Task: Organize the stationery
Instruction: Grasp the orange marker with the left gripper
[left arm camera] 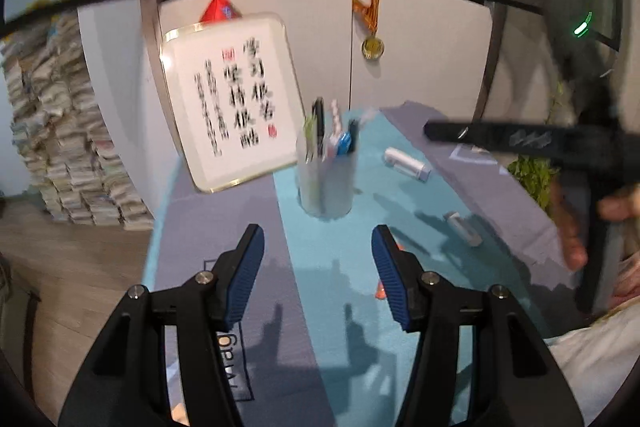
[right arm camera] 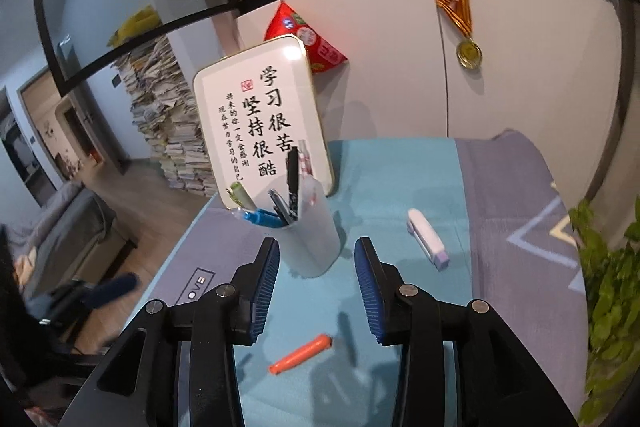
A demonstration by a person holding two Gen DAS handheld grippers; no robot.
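Observation:
A translucent pen cup point(left arm camera: 326, 183) point(right arm camera: 310, 239) holding several pens stands on the teal and grey desk mat point(left arm camera: 344, 291) point(right arm camera: 400, 179). My left gripper point(left arm camera: 318, 255) is open and empty, in front of the cup. My right gripper point(right arm camera: 316, 279) is open and empty, just before the cup. An orange pen point(right arm camera: 301, 354) lies on the mat below the right gripper; its tip shows behind the left gripper's right finger point(left arm camera: 380, 293). A white correction-tape-like item point(left arm camera: 407, 163) point(right arm camera: 426, 239) lies right of the cup. A second small white item point(left arm camera: 463, 223) lies nearer, in the left wrist view.
A framed calligraphy sign point(left arm camera: 234, 99) point(right arm camera: 264, 123) leans behind the cup. A green plant point(right arm camera: 612, 299) stands at the right edge. The right hand-held gripper point(left arm camera: 520, 139) reaches in from the right in the left wrist view. Stacked papers point(left arm camera: 60, 131) stand on the floor left.

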